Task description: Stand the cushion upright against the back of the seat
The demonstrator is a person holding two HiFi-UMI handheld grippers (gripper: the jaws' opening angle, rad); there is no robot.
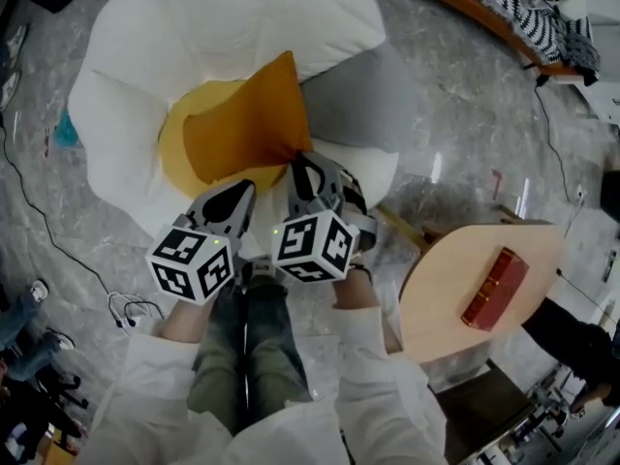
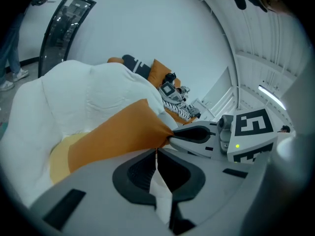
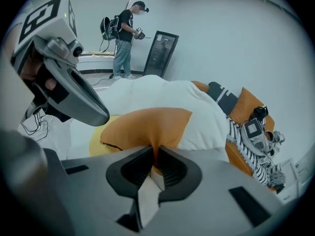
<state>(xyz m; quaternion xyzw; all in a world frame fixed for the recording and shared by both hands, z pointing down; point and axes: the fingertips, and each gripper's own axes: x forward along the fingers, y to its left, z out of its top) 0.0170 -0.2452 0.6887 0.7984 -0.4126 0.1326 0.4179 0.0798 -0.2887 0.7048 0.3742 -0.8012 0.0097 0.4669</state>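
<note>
An orange cushion [image 1: 247, 124] is lifted over the yellow centre of a white, egg-shaped beanbag seat [image 1: 194, 27]. Both grippers hold its near edge, side by side. My left gripper [image 1: 244, 190] is shut on the cushion's lower edge. My right gripper [image 1: 300, 163] is shut on the near corner, where the fabric bunches. In the left gripper view the cushion [image 2: 118, 136] runs from the shut jaws [image 2: 156, 154] up over the seat [image 2: 74, 97]. In the right gripper view orange fabric [image 3: 147, 124] is pinched between the jaws [image 3: 155, 156]. Behind it rises the white seat back [image 3: 162, 95].
A round wooden table [image 1: 441, 298] with a red box [image 1: 494, 287] stands close at the right. Cables [image 1: 126, 308] lie on the marble floor at the left. A person [image 3: 125, 33] stands far off by a dark panel [image 3: 160, 53]. A striped cloth [image 1: 523, 8] lies on an orange sofa.
</note>
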